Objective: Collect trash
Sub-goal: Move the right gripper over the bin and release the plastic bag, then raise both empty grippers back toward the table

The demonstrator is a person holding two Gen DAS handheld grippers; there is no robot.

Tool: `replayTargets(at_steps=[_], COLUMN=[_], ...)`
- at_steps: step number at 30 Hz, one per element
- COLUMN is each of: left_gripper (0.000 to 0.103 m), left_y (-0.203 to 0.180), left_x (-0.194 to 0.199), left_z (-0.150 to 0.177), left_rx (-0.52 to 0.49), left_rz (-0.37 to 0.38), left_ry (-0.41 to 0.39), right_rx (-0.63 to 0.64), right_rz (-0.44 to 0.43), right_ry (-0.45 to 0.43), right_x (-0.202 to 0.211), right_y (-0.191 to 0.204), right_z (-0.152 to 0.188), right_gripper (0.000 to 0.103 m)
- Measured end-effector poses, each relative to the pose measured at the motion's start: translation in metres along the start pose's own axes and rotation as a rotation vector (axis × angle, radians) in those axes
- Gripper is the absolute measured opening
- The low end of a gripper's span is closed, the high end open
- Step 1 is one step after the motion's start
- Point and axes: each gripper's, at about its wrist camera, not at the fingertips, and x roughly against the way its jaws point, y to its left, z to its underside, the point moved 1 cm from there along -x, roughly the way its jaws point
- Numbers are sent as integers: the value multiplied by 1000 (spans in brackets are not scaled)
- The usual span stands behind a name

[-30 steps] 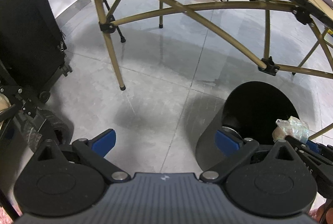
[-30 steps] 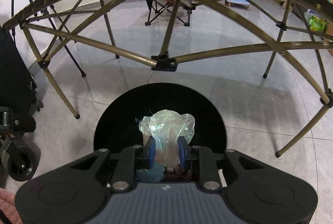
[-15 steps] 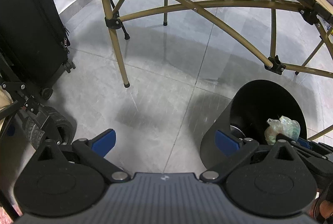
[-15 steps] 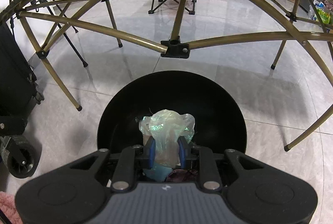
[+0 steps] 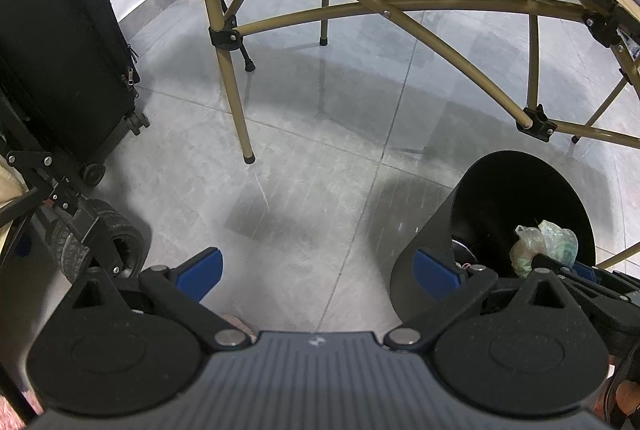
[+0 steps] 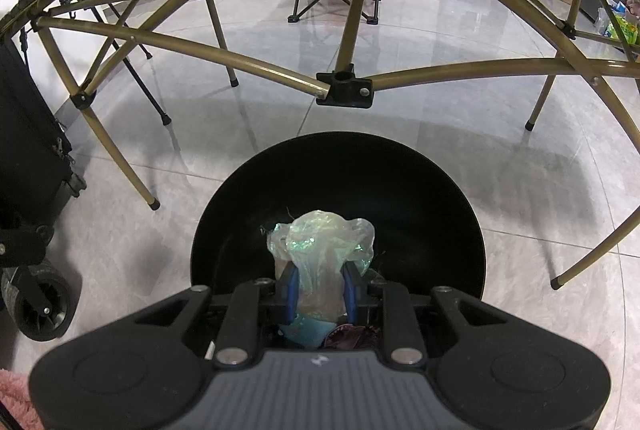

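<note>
- While the right gripper (image 6: 319,288) pinches a crumpled, translucent greenish plastic bag (image 6: 326,250) between its blue pads, the wad hangs over the round black bin's (image 6: 460,222) mouth.
- Beside the bin, the left gripper (image 5: 316,270) gapes wide and empty above glossy grey floor tiles (image 5: 320,158).
- Compared with a second earlier, the bin's rim fills more of the right view.

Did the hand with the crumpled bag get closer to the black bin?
Yes. The right gripper holding the plastic bag moved closer: the bin looks bigger now.
</note>
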Motion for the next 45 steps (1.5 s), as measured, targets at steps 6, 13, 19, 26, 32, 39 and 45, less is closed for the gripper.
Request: replayTargets(at_steps=[6, 13, 19, 26, 32, 39, 45], left_gripper=[103, 103, 103, 103, 103, 103, 103], left_y=[1, 3, 4, 4, -2, -8, -18], left_x=[0, 1, 2, 4, 8, 20, 41], left_z=[0, 1, 1, 0, 0, 1, -1], left_rx=[3, 5, 2, 2, -12, -21, -30], left_rz=[0, 1, 2, 10, 21, 43, 67], left_ry=[2, 1, 0, -7, -22, -73, -161], right_rx=[2, -48, -63, -55, -37, -32, -40], right_rz=[0, 15, 38, 50, 56, 59, 50], right_ry=[2, -5, -12, -26, -49, -101, -177], right_x=[-1, -3, -3, 0, 7, 26, 53], right_y=[2, -4, -7, -7, -7, -13, -24], right_z=[0, -2, -4, -5, -6, -7, -8], right_gripper=[22, 71, 100, 103, 103, 103, 103])
